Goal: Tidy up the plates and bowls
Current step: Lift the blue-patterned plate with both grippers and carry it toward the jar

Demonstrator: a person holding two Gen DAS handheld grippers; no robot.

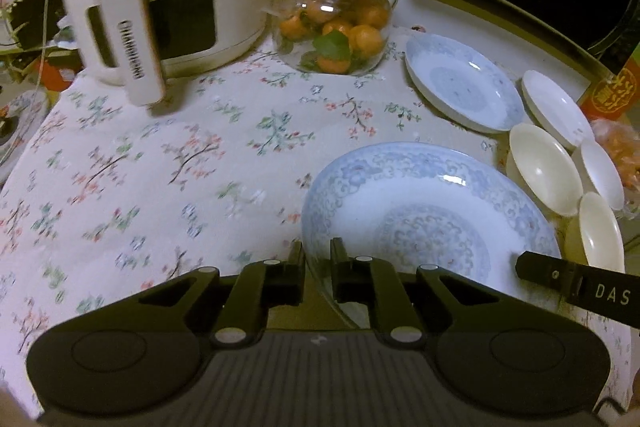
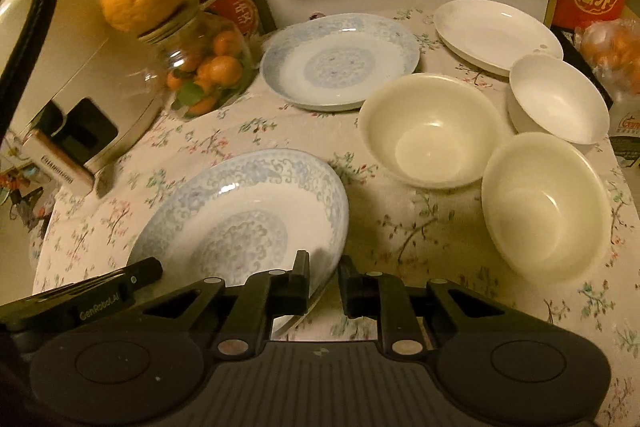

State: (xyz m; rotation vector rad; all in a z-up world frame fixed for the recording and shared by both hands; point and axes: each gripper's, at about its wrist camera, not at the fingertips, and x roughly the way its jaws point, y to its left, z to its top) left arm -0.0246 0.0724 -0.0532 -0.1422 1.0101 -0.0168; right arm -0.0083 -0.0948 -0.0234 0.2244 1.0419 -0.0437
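Bowls (image 2: 434, 129) empty; glass jar (image 2: 204, 67) holds small oranges (image 2: 226, 67) (leaves too).

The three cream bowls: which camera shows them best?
The right wrist view: all three bowls sit open to the lens, insides visible. The left wrist view squeezes them edge-on at its right margin, one partly hidden.

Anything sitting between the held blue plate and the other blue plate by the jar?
Nothing: in the right wrist view, only bare floral tablecloth lies between the held blue plate and the far blue plate.
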